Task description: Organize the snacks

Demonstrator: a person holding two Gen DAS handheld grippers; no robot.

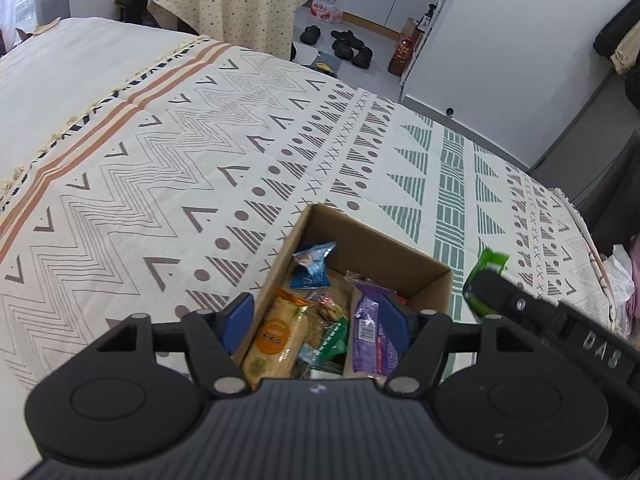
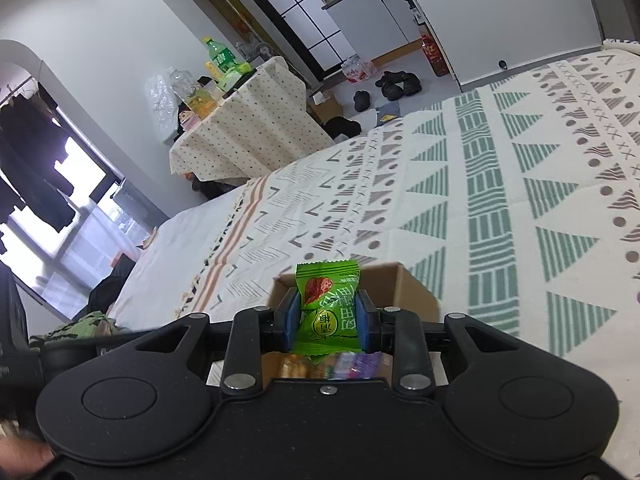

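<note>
From my left cam: my left gripper (image 1: pixel 318 322) sits wide open over the brown cardboard box (image 1: pixel 416 268) of wrapped snacks on the patterned bedspread (image 1: pixel 160 152). At 3 o'clock, a green snack packet (image 1: pixel 486 270) sits in the other gripper (image 1: pixel 490 280).

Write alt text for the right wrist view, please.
The right gripper holds a green snack packet upright between its blue jaws, above an open cardboard box with other snacks inside. The box sits on a patterned bedspread; a cloth-covered table with bottles stands behind.

A cardboard box (image 1: pixel 362 248) of snack packets (image 1: pixel 276 340) is set on a bedspread (image 1: pixel 160 152), a held packet (image 2: pixel 326 306) raised just right of it.
</note>
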